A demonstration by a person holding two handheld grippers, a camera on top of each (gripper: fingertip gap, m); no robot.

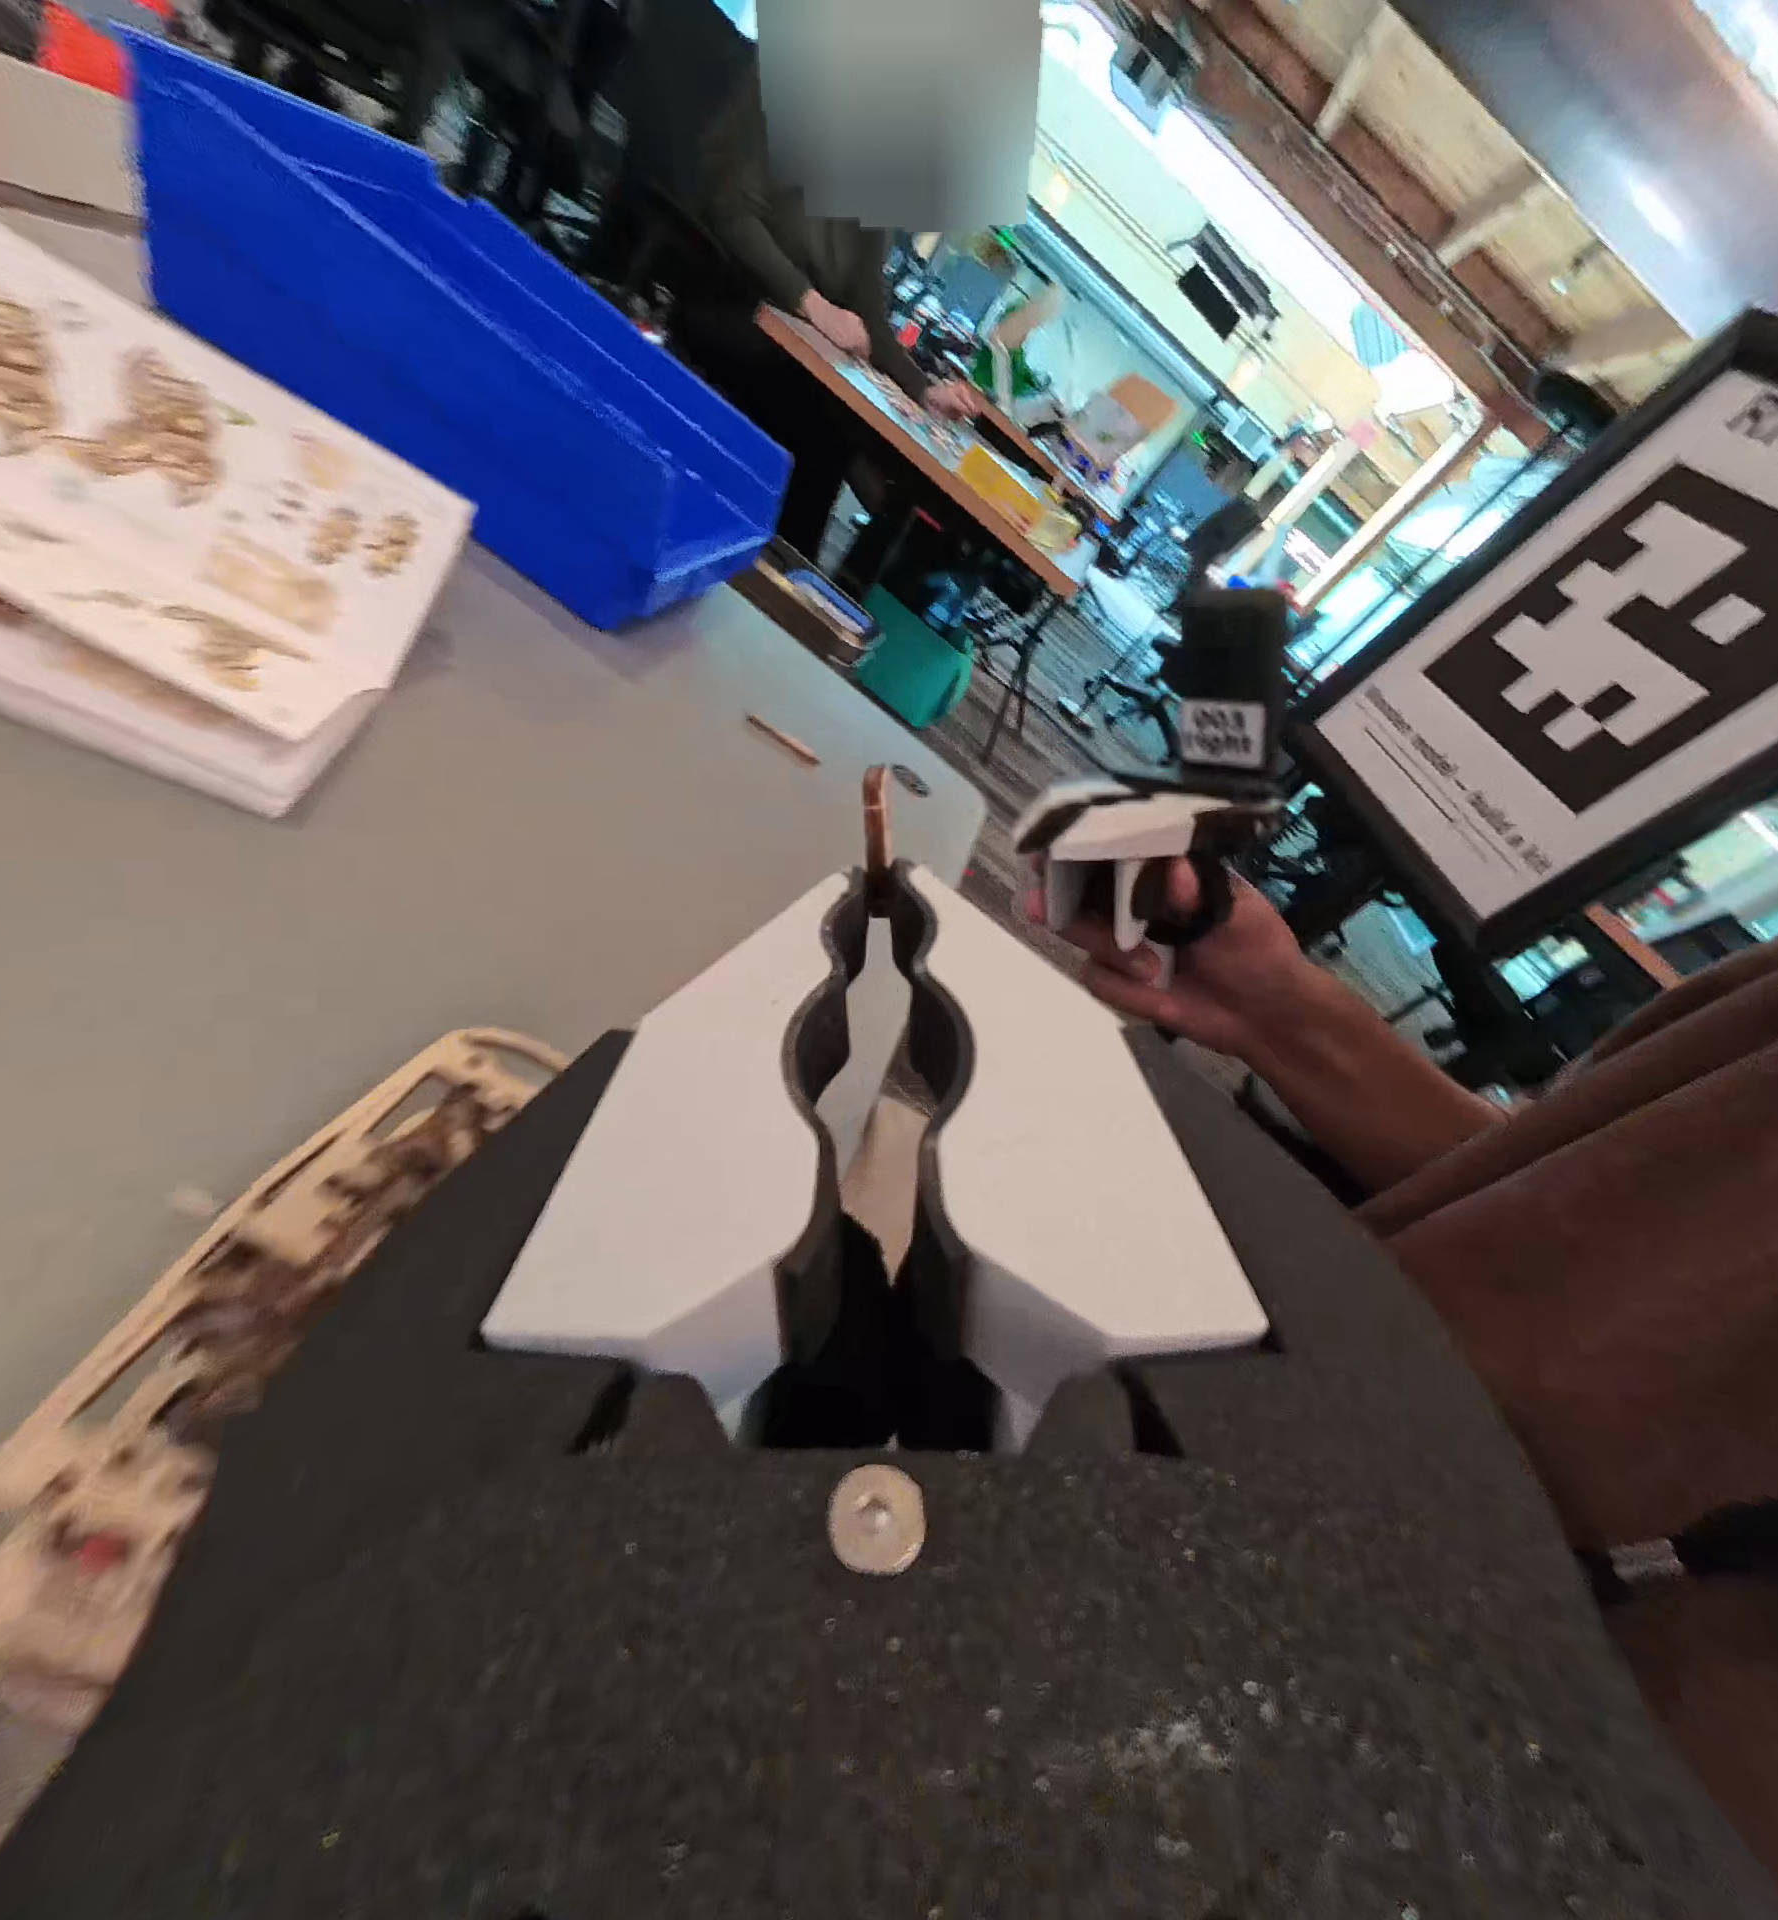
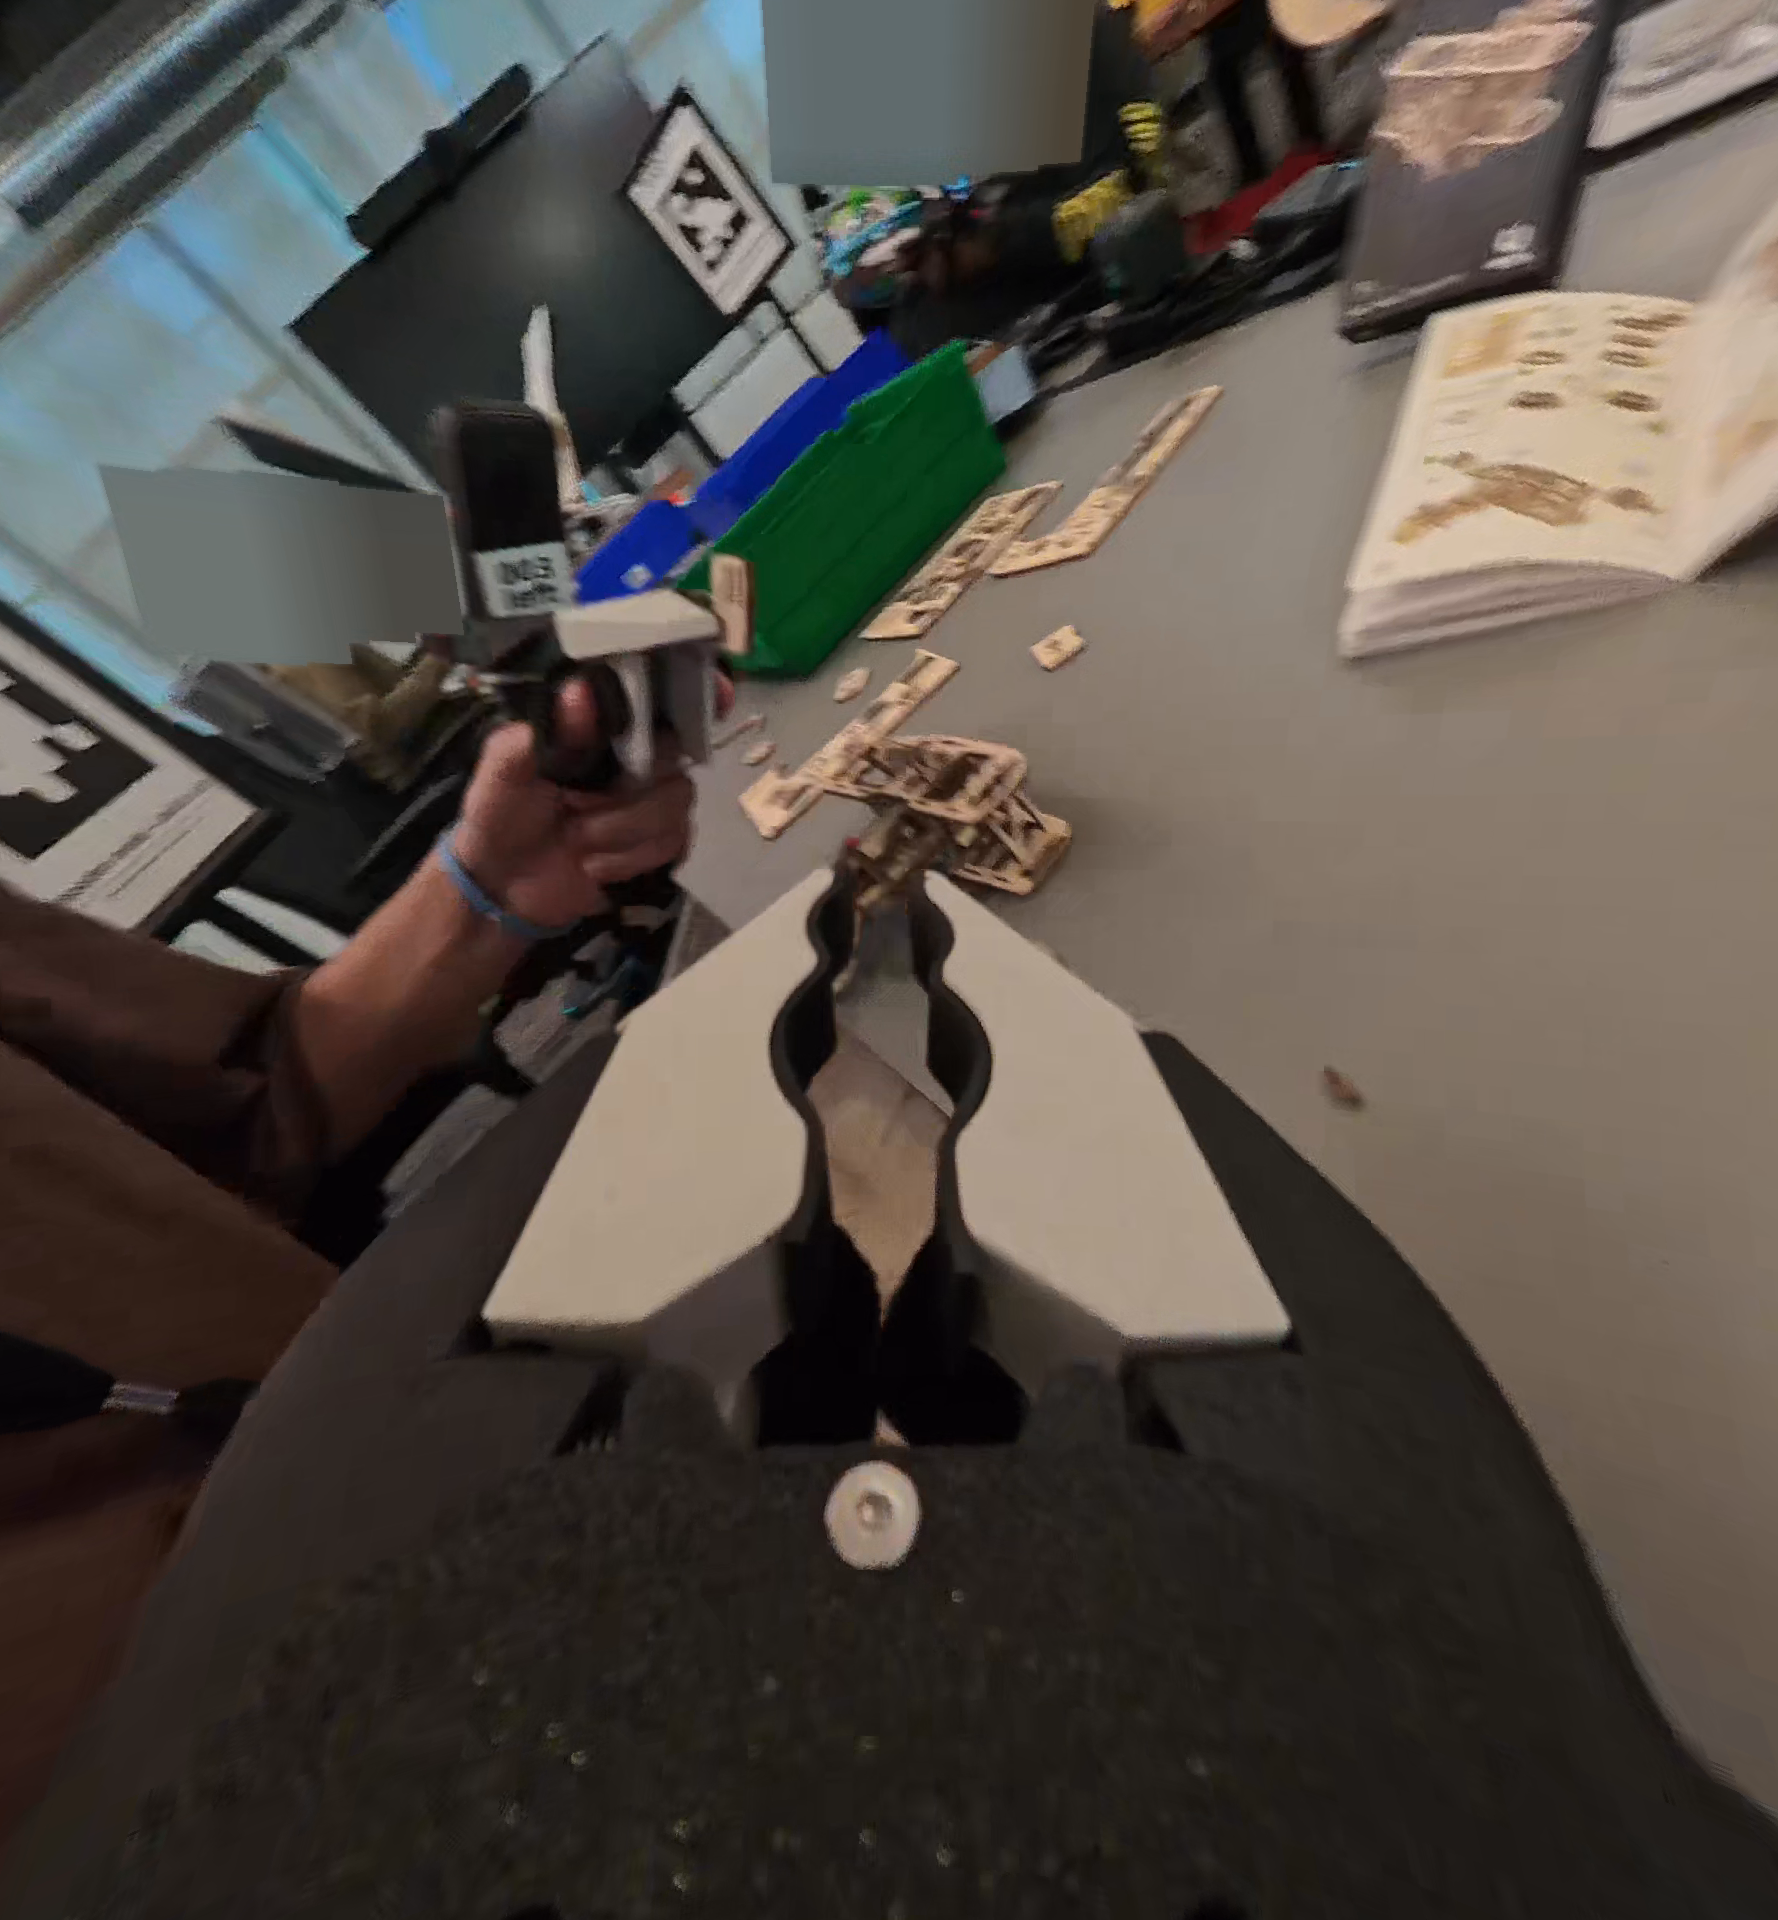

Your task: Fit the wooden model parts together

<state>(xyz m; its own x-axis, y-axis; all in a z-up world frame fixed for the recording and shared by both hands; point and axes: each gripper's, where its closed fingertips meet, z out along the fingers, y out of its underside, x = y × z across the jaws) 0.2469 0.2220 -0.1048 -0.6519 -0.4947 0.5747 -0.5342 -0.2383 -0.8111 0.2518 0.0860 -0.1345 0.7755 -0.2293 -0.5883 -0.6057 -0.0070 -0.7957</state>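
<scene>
My left gripper (image 1: 880, 883) is shut on a small thin wooden piece (image 1: 874, 821) that sticks up from its tips, above the grey table (image 1: 552, 831). It also shows in the right wrist view (image 2: 713, 623), held up in a hand with the piece (image 2: 734, 603) at its tips. My right gripper (image 2: 880, 894) has its jaws close together. A partly built wooden model (image 2: 947, 800) lies on the table just beyond its tips. In the left wrist view the right gripper (image 1: 1036, 831) is off the table's corner with nothing seen in it.
A blue bin (image 1: 449, 343) and an open instruction booklet (image 1: 137, 499) lie at the left. A wooden parts sheet (image 1: 189, 1299) is near my left gripper. A green bin (image 2: 864, 520), more parts sheets (image 2: 1072, 499), a booklet (image 2: 1539, 468) and a dark box (image 2: 1467, 156) sit farther off. Across from one pair of fingers to the other is roughly 15 cm.
</scene>
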